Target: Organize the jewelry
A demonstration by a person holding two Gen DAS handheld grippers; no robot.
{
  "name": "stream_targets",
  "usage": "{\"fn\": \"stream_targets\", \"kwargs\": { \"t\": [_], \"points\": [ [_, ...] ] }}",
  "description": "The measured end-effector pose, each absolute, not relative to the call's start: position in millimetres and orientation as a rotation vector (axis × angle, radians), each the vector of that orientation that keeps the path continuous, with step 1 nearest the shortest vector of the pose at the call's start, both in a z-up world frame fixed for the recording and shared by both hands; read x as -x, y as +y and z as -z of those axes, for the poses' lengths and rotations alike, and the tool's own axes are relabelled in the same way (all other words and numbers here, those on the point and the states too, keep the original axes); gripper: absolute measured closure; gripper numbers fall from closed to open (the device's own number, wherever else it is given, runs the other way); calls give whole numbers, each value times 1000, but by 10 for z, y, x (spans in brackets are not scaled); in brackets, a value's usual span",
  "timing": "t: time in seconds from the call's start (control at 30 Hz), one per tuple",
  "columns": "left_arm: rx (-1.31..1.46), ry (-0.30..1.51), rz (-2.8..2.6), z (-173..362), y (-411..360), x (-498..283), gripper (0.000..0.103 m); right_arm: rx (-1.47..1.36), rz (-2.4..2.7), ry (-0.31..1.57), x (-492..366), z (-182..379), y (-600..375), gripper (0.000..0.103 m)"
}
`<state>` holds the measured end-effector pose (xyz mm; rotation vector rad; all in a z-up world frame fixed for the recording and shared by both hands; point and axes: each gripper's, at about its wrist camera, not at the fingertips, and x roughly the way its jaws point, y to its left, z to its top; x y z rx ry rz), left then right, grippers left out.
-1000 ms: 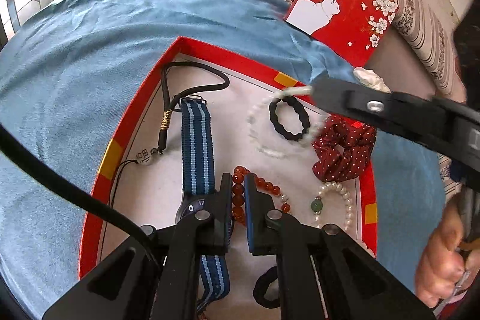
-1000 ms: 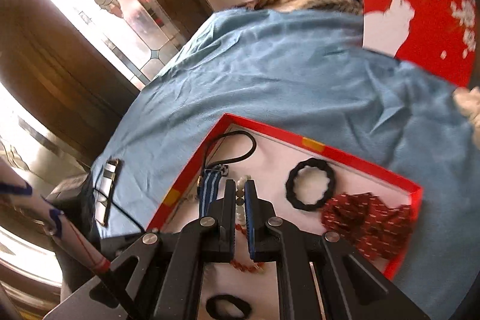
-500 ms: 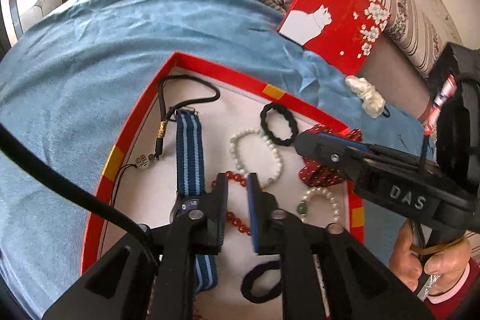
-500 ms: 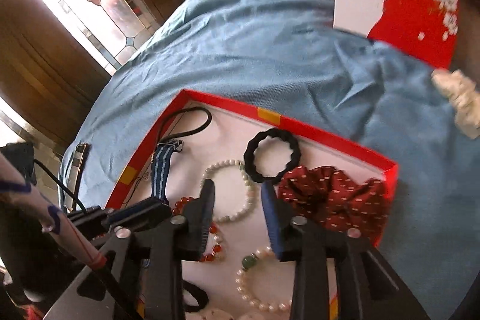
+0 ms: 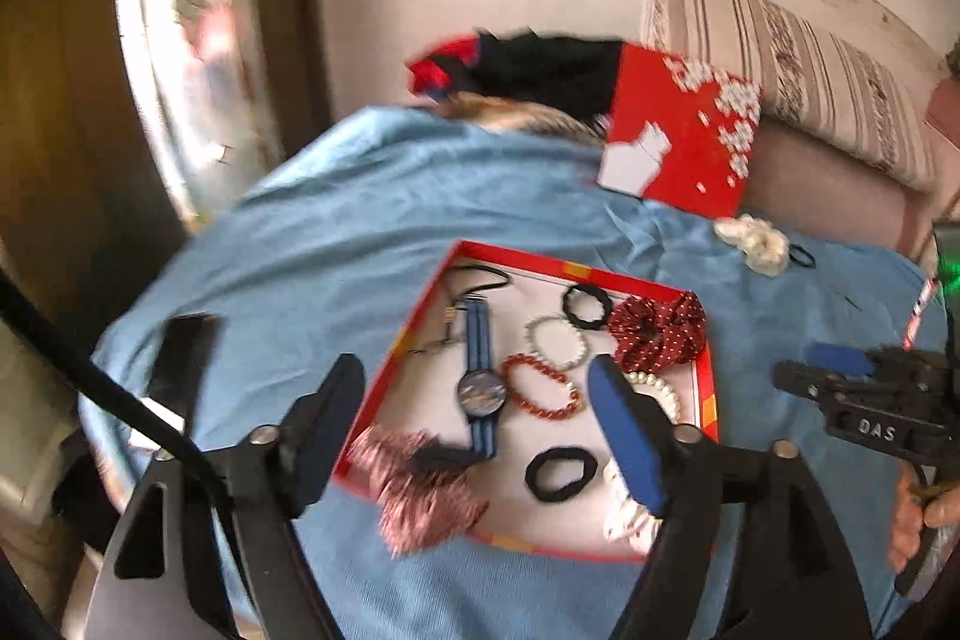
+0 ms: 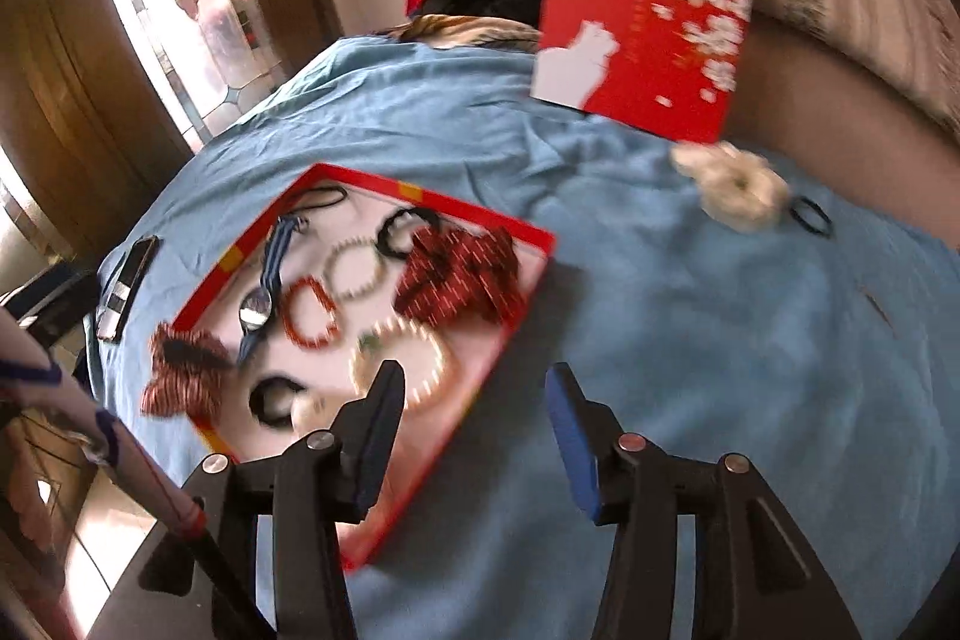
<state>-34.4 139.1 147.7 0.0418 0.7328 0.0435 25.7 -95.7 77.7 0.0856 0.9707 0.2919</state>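
A red-rimmed tray (image 5: 540, 259) with a white floor lies on the blue cloth. In it are a blue striped watch (image 5: 480, 388), a red bead bracelet (image 5: 540, 394), a white bead bracelet (image 5: 555, 340), a black hair tie (image 5: 587, 307), a red dotted scrunchie (image 5: 657, 334) and a pink scrunchie (image 5: 420, 490). My left gripper (image 5: 474, 376) hangs well above the tray, jaws opening, nothing between them. My right gripper (image 6: 474, 379) is over the tray's right edge (image 6: 522, 316) and the cloth, jaws also opening and empty. It also shows at the right in the left wrist view (image 5: 816, 370).
A white scrunchie (image 6: 732, 187) and a thin black hair tie (image 6: 810, 214) lie on the blue cloth (image 6: 720, 340) right of the tray. The red lid with a white cat (image 6: 648, 34) leans at the back beside piled clothes (image 5: 540, 64). A phone (image 6: 126, 286) lies left.
Both grippers were shut low in the tray, the left at the red bead bracelet, the right on the white one. Both have let go, opened and drawn back and up.
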Motion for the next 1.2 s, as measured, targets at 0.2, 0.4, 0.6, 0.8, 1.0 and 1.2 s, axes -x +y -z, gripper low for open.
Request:
{"fn": "stream_targets", "kwargs": {
  "t": [0.2,0.4,0.6,0.8,1.0,1.2],
  "points": [
    [31,605,-226,-1572,1348,980,1,-109,-261,950,297,-764,-1146,46],
    [-7,577,-337,-1690,1241,1277,1,-116,-224,942,659,-730,-1154,45],
    [-94,569,-283,-1790,959,1475,1,-141,-222,949,814,-717,-1099,42],
    [-55,651,-219,-1670,855,1486,1,-122,-207,947,859,-727,-1051,39],
    [-68,703,-223,-1518,822,1445,1,-115,-190,974,831,-659,-1019,38],
    [-34,758,-239,-1375,922,1390,1,-87,-189,1000,808,-573,-930,38]
  ]
}}
